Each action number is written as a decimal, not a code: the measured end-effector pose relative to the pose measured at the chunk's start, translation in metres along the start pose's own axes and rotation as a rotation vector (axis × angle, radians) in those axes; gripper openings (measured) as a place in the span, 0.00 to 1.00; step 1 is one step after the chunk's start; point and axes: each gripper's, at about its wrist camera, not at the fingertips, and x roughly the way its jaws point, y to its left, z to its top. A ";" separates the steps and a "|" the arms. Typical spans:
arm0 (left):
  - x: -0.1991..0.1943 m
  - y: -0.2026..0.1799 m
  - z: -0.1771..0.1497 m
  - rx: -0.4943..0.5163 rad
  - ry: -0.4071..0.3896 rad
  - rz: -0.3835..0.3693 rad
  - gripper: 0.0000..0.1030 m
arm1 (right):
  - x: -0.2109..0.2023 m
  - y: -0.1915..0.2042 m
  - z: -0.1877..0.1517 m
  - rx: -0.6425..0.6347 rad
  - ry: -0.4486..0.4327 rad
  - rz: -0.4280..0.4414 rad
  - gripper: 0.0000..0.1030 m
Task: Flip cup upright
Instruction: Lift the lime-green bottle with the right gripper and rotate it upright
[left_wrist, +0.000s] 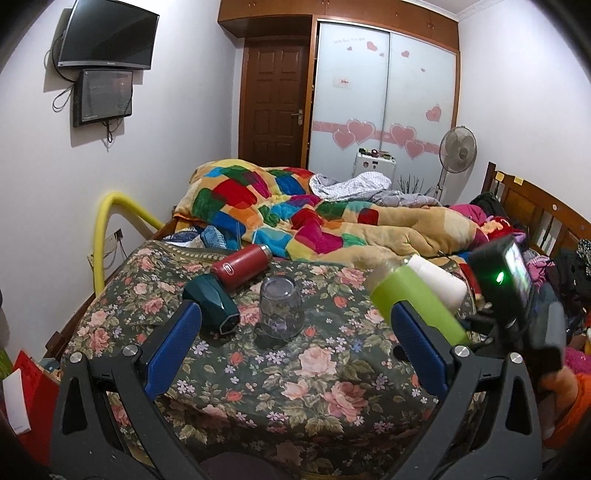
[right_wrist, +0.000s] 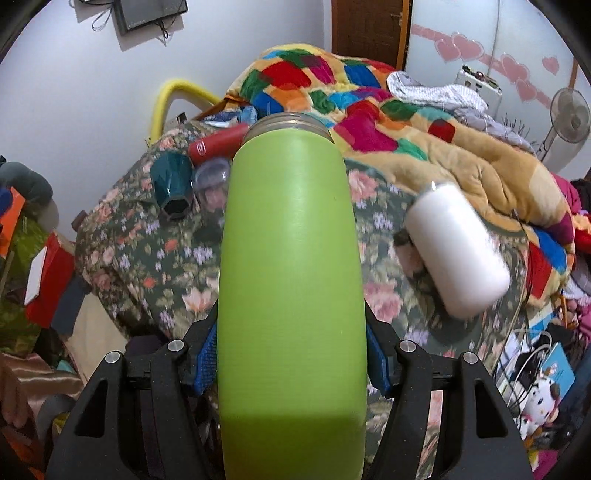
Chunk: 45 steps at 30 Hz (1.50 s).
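Observation:
My right gripper (right_wrist: 291, 363) is shut on a lime green cup (right_wrist: 291, 280), held above the floral bedspread with its threaded open mouth pointing away from me. The same green cup (left_wrist: 413, 299) shows tilted at the right of the left wrist view, behind my right-hand finger. My left gripper (left_wrist: 295, 332) is open and empty, low over the bedspread. A clear glass (left_wrist: 280, 312) stands upside down between its fingers, farther off. A white cup (right_wrist: 458, 251) lies on its side to the right; it also shows in the left wrist view (left_wrist: 439, 280).
A dark teal cup (left_wrist: 214, 306) and a red flask (left_wrist: 242, 266) lie on their sides at the left on the floral bedspread (left_wrist: 295, 376). A colourful quilt (left_wrist: 295, 214) is heaped behind. A yellow rail (left_wrist: 110, 229) stands at the bed's left edge.

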 end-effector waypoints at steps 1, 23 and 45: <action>0.001 -0.001 -0.001 0.000 0.006 -0.001 1.00 | 0.005 -0.001 -0.004 0.002 0.010 -0.004 0.60; 0.066 0.012 -0.032 -0.035 0.213 0.031 1.00 | 0.085 0.000 -0.025 -0.015 0.163 -0.043 0.60; 0.164 -0.063 -0.050 -0.049 0.550 -0.175 0.91 | -0.050 -0.058 -0.072 0.146 -0.118 -0.196 0.62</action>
